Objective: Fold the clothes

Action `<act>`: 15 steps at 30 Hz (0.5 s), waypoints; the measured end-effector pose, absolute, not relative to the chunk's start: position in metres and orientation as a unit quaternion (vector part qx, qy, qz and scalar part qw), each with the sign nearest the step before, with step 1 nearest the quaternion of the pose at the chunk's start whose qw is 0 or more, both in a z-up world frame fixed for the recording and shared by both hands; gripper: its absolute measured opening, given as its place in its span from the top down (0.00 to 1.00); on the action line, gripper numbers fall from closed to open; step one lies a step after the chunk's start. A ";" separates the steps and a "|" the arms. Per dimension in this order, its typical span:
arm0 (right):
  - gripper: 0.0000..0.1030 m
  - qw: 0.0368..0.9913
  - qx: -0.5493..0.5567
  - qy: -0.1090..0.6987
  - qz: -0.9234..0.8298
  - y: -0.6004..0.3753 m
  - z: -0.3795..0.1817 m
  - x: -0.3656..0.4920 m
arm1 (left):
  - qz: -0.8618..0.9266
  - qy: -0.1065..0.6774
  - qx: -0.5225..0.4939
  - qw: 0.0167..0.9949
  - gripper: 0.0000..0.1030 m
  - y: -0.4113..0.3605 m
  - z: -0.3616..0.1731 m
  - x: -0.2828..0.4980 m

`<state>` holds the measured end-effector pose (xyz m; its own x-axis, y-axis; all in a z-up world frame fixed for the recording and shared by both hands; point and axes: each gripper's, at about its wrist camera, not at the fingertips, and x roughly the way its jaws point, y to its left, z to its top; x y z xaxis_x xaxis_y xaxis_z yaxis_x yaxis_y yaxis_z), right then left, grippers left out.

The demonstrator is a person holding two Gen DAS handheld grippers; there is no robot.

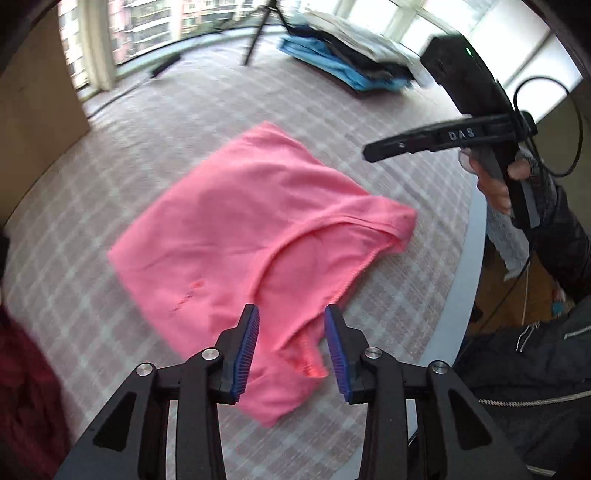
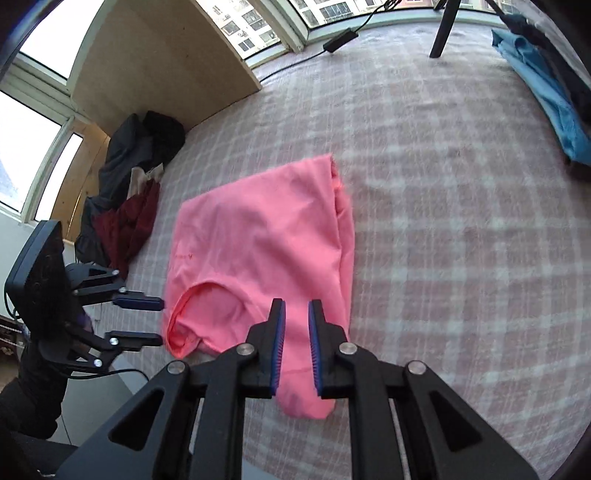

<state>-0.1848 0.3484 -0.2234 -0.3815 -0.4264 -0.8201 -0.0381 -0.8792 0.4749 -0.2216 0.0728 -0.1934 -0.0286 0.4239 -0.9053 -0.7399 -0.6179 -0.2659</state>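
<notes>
A pink shirt (image 1: 240,221) lies folded flat on the checked cloth, its neckline toward the near edge. My left gripper (image 1: 291,314) hovers open over the collar, blue pads apart, nothing between them. From the right wrist view the same shirt (image 2: 258,240) sits in the middle, with the left gripper (image 2: 161,320) open just beside the collar's left edge. My right gripper (image 2: 296,302) hangs above the shirt's near right part with a narrow gap between its pads and no cloth pinched. In the left wrist view the right gripper (image 1: 369,153) shows side-on, held by a hand.
A stack of folded clothes, blue at the bottom (image 1: 332,70) (image 2: 546,96), lies at the far right. A heap of dark and maroon garments (image 2: 125,206) sits at the left. A tripod leg (image 2: 443,29) and a black adapter (image 2: 340,38) stand at the back. The table's edge (image 1: 472,258) runs close on the right.
</notes>
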 end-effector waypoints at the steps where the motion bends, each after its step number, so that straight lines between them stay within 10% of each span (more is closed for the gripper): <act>1: 0.79 0.121 0.533 -0.215 -0.809 0.352 -0.218 -0.194 | 0.715 0.119 -0.568 0.390 0.63 0.056 -0.194 -0.237; 4: 0.62 0.112 0.526 -0.202 -0.818 0.358 -0.215 -0.227 | 0.730 0.047 -0.595 0.333 0.63 0.028 -0.216 -0.272; 15: 0.62 0.122 0.580 -0.156 -0.790 0.333 -0.255 -0.294 | 0.712 0.006 -0.620 0.331 0.65 0.061 -0.266 -0.308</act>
<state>-0.2937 0.3328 -0.2546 -0.2978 -0.3738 -0.8784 0.0109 -0.9214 0.3884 -0.3076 0.0615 -0.2660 -0.0129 0.4639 -0.8858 -0.4792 -0.7804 -0.4018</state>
